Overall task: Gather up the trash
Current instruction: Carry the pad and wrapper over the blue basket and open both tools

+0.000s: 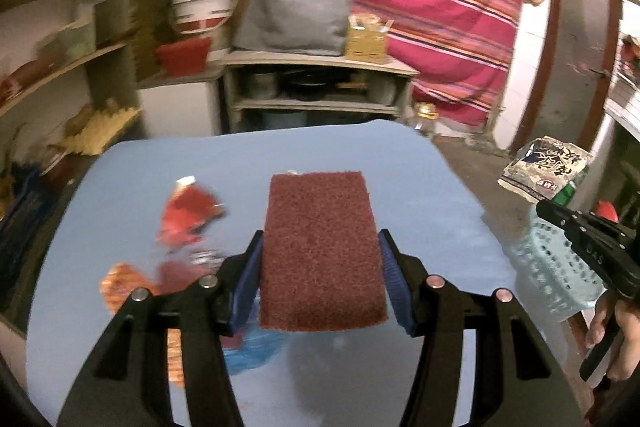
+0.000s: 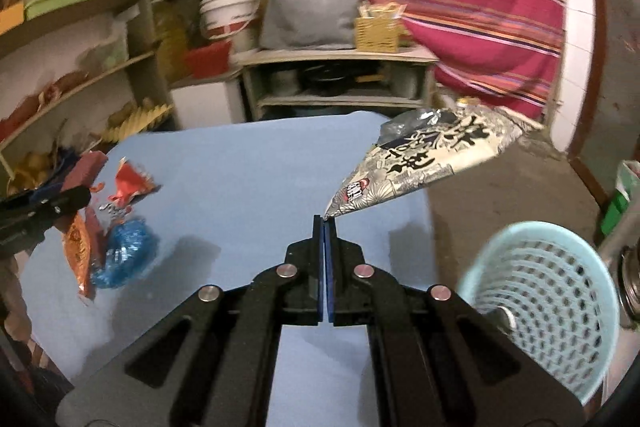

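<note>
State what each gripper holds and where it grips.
Left gripper: scouring pad, by its long sides. Right gripper: snack wrapper, by one corner.

Wrappers (image 2: 120, 223) lay on the table (image 2: 248, 179) at nine o'clock. The basket (image 2: 548, 303) stood off its edge at three o'clock. A shelf unit (image 2: 340, 83) stood behind at twelve.

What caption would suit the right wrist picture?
Right gripper pinches a black-and-white snack wrapper by its corner, beside a pale blue basket.

Both wrist cams face fwd, sharing blue table (image 1: 248, 163).
</note>
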